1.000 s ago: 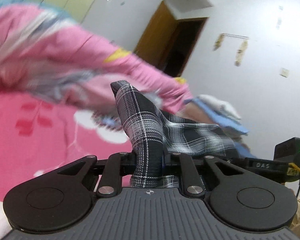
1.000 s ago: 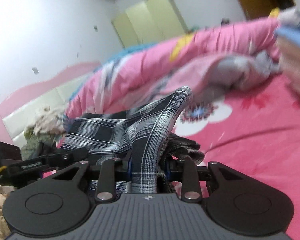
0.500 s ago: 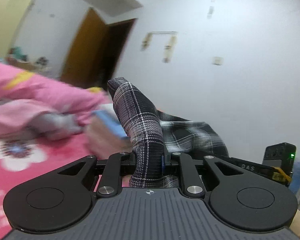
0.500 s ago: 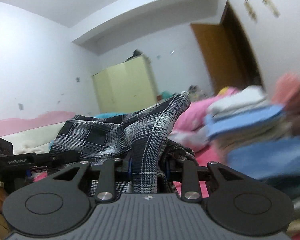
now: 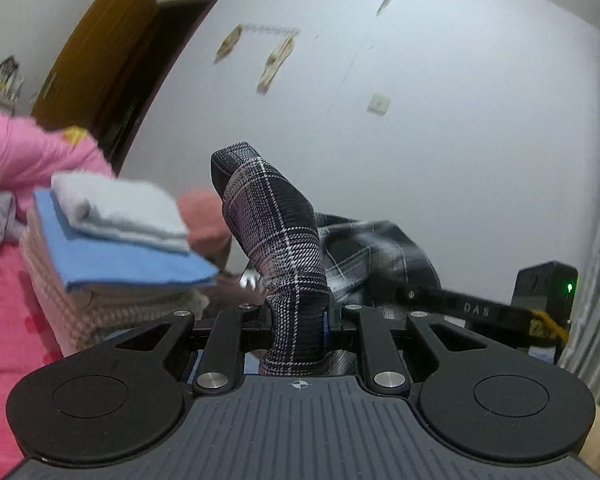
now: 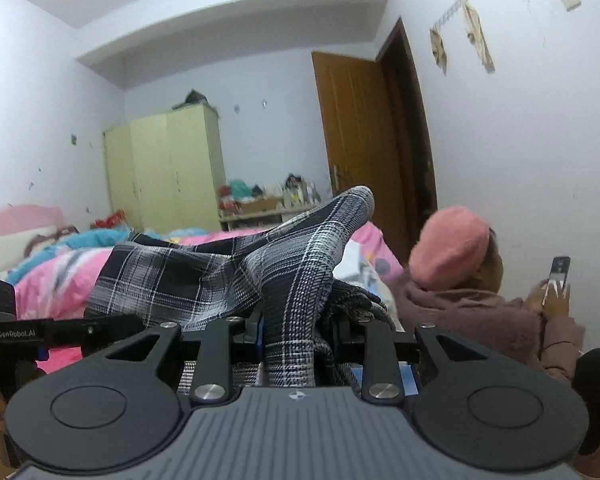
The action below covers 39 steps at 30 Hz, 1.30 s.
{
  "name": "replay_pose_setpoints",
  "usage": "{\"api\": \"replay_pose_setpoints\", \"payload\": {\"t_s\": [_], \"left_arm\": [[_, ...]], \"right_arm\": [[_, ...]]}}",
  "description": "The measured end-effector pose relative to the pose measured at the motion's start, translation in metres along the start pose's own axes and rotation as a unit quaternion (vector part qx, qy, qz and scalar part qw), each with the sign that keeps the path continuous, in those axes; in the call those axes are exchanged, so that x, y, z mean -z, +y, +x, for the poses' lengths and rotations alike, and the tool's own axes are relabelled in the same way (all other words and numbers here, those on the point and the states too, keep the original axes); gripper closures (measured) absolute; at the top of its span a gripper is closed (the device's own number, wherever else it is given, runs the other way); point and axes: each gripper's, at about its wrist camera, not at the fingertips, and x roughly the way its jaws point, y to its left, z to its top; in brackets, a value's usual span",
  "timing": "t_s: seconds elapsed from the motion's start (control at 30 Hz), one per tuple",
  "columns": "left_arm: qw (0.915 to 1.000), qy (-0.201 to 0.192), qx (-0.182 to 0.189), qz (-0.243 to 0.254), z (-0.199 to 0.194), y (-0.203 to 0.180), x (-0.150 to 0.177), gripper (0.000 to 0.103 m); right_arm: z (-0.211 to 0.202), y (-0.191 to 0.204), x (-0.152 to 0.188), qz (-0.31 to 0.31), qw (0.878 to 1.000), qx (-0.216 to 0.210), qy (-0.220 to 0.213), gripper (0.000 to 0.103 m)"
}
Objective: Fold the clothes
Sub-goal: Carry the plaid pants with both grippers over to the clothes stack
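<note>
Your left gripper [image 5: 298, 320] and right gripper [image 6: 290, 328] each pinch a bunched fold of the black-and-white plaid cloth garment [image 6: 204, 280], stretched between them. Only your left view shows the stack of 3 folded towels [image 5: 116, 240] at 9 o'clock; only your right shows the seated person in a pink beret [image 6: 452, 248] at 3 o'clock.

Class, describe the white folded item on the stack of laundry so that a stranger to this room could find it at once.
Start at the brown door in the left wrist view and drop down to the stack of folded clothes on the pink bed. The white folded cloth lies on top, resting on a blue folded piece. It is the only white, fluffy-looking layer.
</note>
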Motion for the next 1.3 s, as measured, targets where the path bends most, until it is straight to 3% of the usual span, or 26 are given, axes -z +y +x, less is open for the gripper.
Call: {"api": "replay_pose_setpoints", "payload": {"t_s": [0.23, 0.43, 0.57, 0.67, 0.77, 0.87, 0.97, 1.07, 1.17, 1.2, 1.3], "left_arm": [[0.9944, 0.057, -0.043, -0.078, 0.053, 0.071, 0.013, 0.087], [0.9786, 0.101, -0.074, -0.164, 0.076, 0.124, 0.034, 0.085], [0.9667, 0.117, -0.074, -0.215, 0.072, 0.15, 0.044, 0.072], [0.9726, 0.094, -0.091, -0.192, 0.053, 0.151, 0.04, 0.058], [0.9836, 0.04, -0.125, -0.124, 0.029, 0.138, 0.029, 0.058], [0.9929, 0.0, -0.115, -0.03, 0.017, 0.11, 0.015, 0.058], [0.9946, 0.05, -0.09, 0.013, 0.047, 0.1, 0.01, 0.057], [0.9878, 0.101, -0.118, 0.013, 0.08, 0.116, 0.02, 0.057], [0.9831, 0.123, -0.136, -0.005, 0.094, 0.133, 0.027, 0.058], [0.9835, 0.119, -0.135, -0.017, 0.091, 0.137, 0.027, 0.058], [0.9847, 0.097, -0.144, -0.016, 0.075, 0.133, 0.019, 0.056]], "right_arm": [[0.092, -0.052, 0.022, 0.022, 0.996, -0.018, 0.084, 0.073], [0.153, -0.08, 0.047, 0.041, 0.985, -0.041, 0.162, 0.07], [0.183, -0.104, 0.063, 0.091, 0.97, -0.039, 0.223, 0.055], [0.169, -0.115, 0.054, 0.109, 0.975, -0.011, 0.193, 0.051], [0.145, -0.12, 0.038, 0.092, 0.985, 0.047, 0.138, 0.052], [0.137, -0.111, 0.026, 0.064, 0.991, 0.021, 0.117, 0.061], [0.165, -0.093, 0.024, 0.032, 0.988, -0.02, 0.152, 0.068], [0.207, -0.088, 0.031, 0.012, 0.977, -0.029, 0.213, 0.069], [0.243, -0.107, 0.046, 0.02, 0.957, 0.066, 0.281, 0.069], [0.243, -0.118, 0.046, 0.041, 0.954, 0.096, 0.28, 0.068], [0.198, -0.13, 0.033, 0.067, 0.962, 0.16, 0.212, 0.068]]}}
